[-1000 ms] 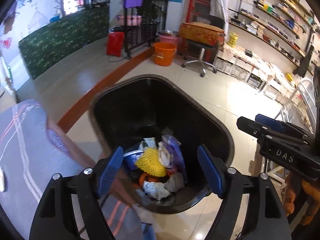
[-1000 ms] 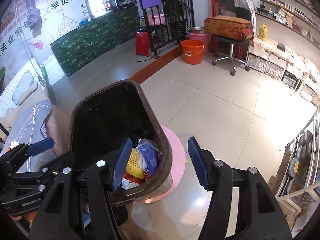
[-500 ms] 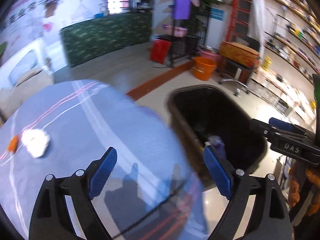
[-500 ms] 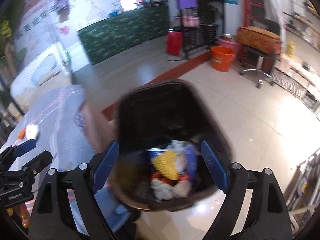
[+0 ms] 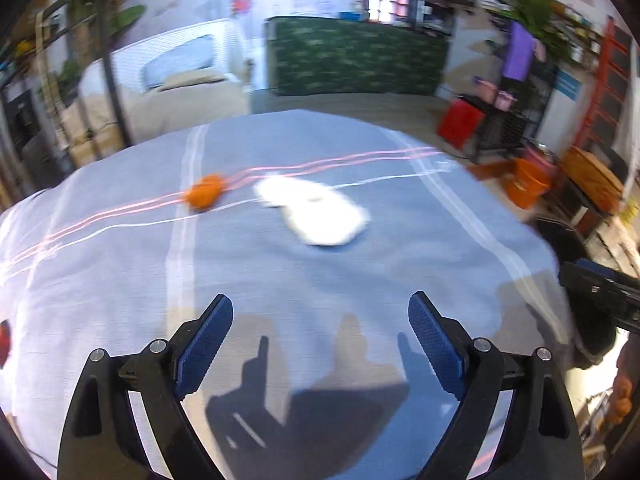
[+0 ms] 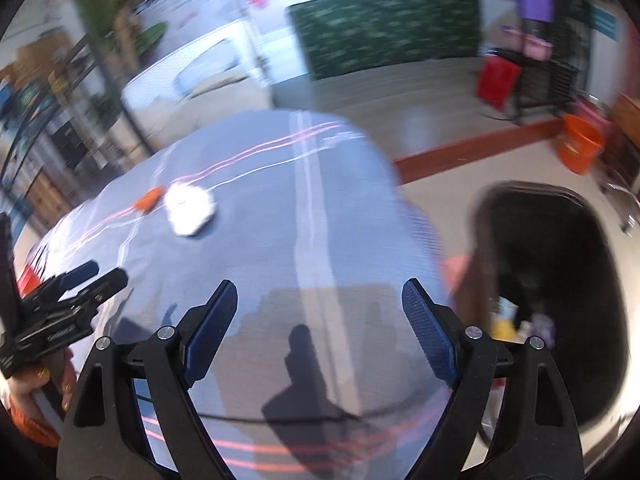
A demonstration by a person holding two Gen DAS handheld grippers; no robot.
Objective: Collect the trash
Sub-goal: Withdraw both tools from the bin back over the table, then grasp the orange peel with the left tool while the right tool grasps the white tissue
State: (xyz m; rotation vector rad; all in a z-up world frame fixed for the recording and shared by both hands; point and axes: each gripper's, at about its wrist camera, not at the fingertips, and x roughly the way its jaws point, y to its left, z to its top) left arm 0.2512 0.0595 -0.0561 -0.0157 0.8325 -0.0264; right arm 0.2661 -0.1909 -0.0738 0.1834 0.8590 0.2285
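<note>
Fingers on both our left gripper and right gripper are gaping wide, holding nothing, over the table. White crumpled paper and an orange scrap are lying ahead; the trash bin is sitting right.

Matt woven tablecloth; glossy tiled floor; glossy black plastic bin.

white wad blurred, kind unclear | orange bit smeared | bin contents indistinct, rim cut off
</note>
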